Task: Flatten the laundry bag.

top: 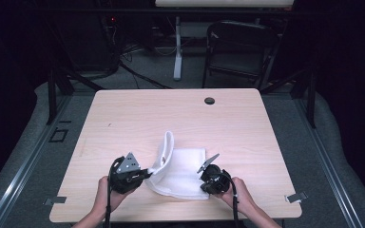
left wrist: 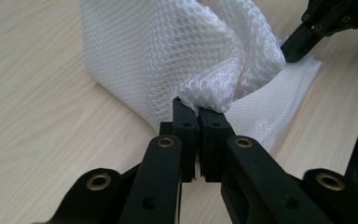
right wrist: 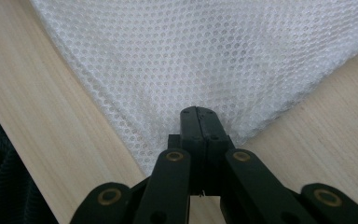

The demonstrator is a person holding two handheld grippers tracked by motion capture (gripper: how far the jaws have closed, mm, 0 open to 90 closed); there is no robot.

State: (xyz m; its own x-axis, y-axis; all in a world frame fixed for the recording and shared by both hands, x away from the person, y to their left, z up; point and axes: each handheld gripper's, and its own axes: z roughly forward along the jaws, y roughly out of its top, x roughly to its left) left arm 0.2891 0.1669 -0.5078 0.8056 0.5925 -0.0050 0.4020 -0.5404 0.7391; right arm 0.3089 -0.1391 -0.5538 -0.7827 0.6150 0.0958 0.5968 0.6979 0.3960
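A white mesh cloth bag (top: pixel 180 173) lies near the front edge of the light wooden worktop (top: pixel 123 118), between the person's two hands. In the high view, its left side stands up in a tall curved fold, and the rest lies flat.

The left tongs (top: pixel 148 172) are squeezed tight on the left edge of the bag. The left gripper view shows this close up: the two black jaws are pressed together with a bunched bit of the white net pinched at their tips (left wrist: pixel 198 112). The net puffs up in soft folds above them. Far off at the top right of that view sits the tip of the other black gripper, touching the bag's far corner.

The right tongs (top: pixel 203 186) are closed on the near right corner of the bag. The right gripper view shows the jaws shut together (right wrist: pixel 196 116) with the flat net spread out wide past them, full of little round holes. The net lies smooth on the wood there.

Whether anything is inside the bag I cannot tell. It looks flat where it rests on the worktop.
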